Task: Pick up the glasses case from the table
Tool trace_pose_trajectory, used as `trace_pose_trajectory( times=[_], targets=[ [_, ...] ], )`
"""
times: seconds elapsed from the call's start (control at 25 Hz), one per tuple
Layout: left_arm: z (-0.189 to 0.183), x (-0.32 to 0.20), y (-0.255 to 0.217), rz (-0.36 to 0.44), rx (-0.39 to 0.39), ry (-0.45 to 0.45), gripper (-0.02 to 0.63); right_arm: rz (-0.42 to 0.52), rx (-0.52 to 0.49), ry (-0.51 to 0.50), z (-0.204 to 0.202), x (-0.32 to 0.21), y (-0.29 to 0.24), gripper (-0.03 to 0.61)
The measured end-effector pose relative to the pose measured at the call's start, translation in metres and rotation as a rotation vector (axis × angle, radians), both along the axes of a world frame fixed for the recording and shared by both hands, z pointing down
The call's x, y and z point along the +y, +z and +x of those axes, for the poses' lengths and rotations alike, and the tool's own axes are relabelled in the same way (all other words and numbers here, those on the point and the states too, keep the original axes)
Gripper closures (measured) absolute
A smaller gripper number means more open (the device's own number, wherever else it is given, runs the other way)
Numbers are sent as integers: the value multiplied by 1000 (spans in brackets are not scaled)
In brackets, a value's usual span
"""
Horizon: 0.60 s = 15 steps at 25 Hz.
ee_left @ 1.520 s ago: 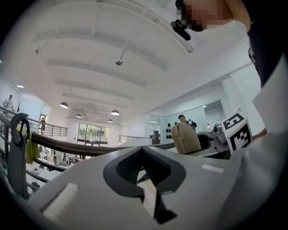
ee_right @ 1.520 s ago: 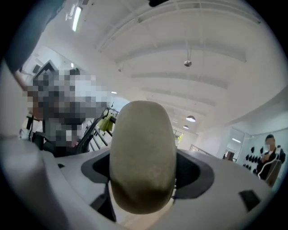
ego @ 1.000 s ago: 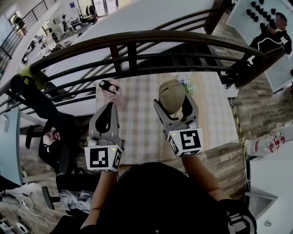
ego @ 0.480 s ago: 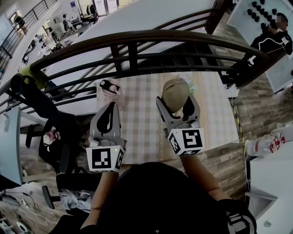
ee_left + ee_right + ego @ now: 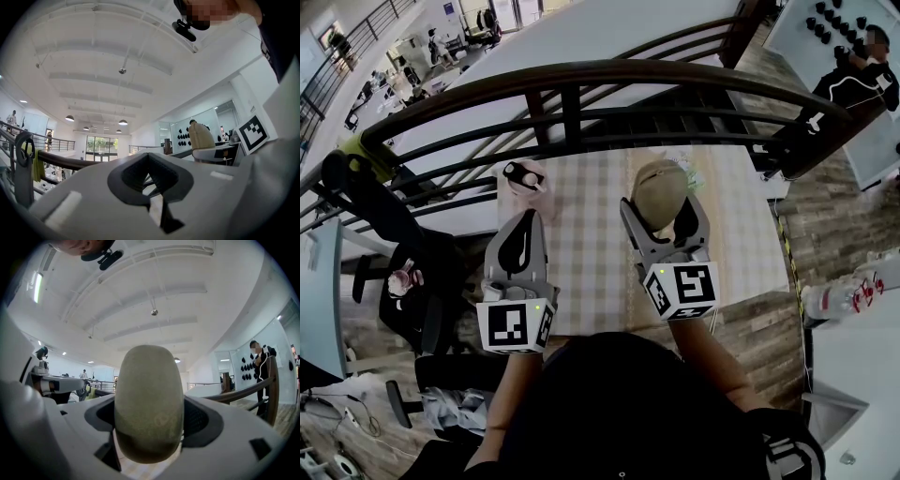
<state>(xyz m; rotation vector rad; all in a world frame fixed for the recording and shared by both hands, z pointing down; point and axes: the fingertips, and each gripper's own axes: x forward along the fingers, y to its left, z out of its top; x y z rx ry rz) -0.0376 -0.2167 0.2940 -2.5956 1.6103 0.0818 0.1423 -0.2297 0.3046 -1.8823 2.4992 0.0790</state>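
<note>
Two grippers were noted: right gripper (image 5: 662, 212) clamped on the olive glasses case (image 5: 656, 186), raised off the checked table (image 5: 591, 267); left gripper (image 5: 524, 225) had its jaws together, holding nothing.

No writing can be read anywhere — a faint round mark on the glasses case (image 5: 149, 401), perhaps a logo, is left undeciphered.

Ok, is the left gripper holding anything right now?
No, the left gripper has its jaws closed together with nothing between them, as the left gripper view shows.
</note>
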Motion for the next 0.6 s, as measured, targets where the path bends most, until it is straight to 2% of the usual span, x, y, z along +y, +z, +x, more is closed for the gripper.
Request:
trace_pose_trajectory(
  times=[0.16,0.6],
  targets=[
    [-1,2,1,-2,2,-2,604,3,22,-2,-2,3,0,213],
    [-3,6,3,-5,-2,-9,604,-4,4,-5,-3,6,2,213]
  ],
)
